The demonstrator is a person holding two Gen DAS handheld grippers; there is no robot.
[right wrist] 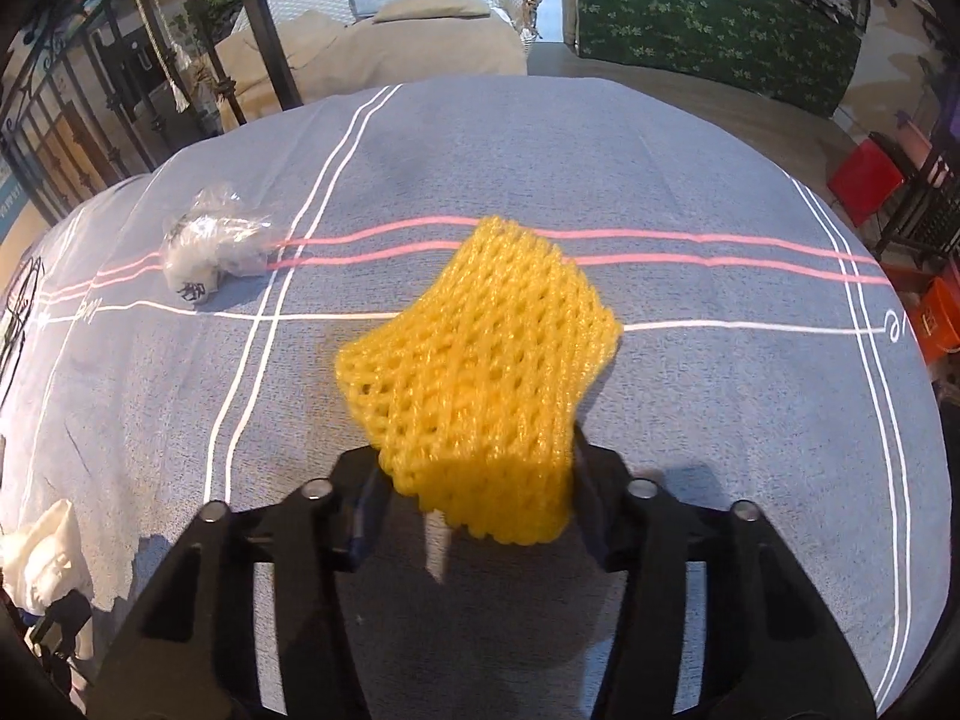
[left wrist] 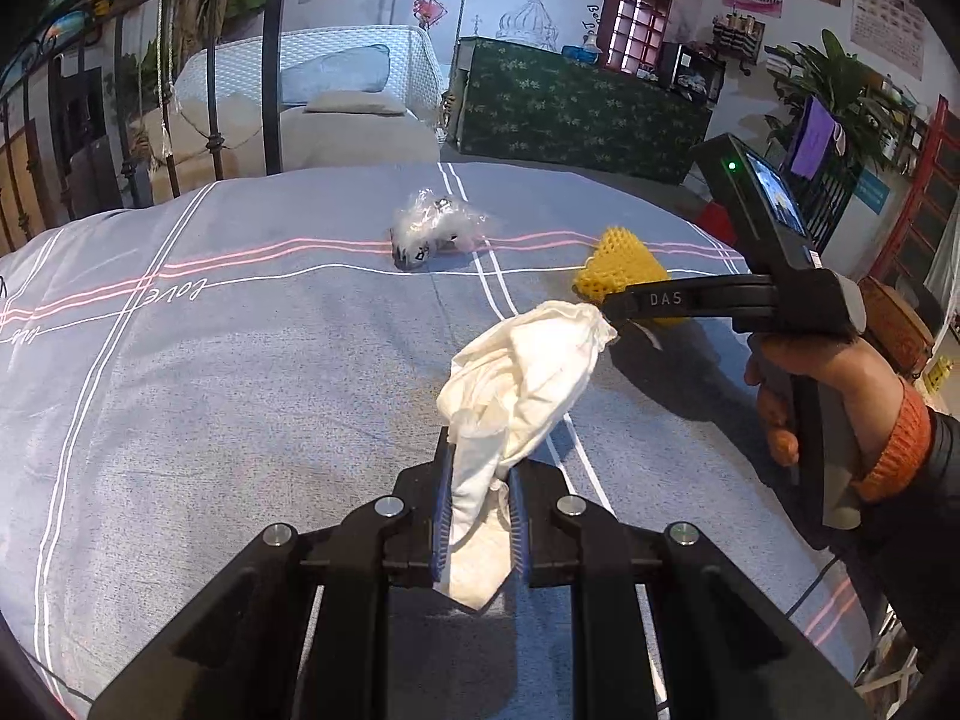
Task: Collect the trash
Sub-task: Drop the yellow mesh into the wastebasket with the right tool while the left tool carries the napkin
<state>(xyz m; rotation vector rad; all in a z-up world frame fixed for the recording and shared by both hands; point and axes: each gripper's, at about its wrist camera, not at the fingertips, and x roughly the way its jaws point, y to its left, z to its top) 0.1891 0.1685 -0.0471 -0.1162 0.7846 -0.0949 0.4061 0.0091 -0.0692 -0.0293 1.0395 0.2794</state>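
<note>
The left gripper (left wrist: 480, 516) is nearly closed on a crumpled white tissue (left wrist: 516, 396), the blue-ribbed pads (left wrist: 441, 516) pinching its lower folds while the rest billows up ahead of the jaws, clear of the bedding. Held that way, the tissue is already collected and just being carried, probably until there is somewhere to drop it (no bin shows in either view).

The right gripper (right wrist: 474, 504), held in a hand (left wrist: 822, 396) with an orange cuff, points steeply down with its jaws partly closed around the near end of a yellow foam fruit net (right wrist: 480, 372). The net fills the gap and both fingers sit against its sides, so I judge it gripped; most of it still fans out over the bed, so it looks grasped but not yet raised.

Further out, a crumpled clear plastic wrapper (right wrist: 216, 246) with black print lies alone on the grey-blue duvet (right wrist: 690, 192), beside the pink stripes and well apart from both grippers. It appears to be the last piece left; with both grippers full, something would need unloading first.
</note>
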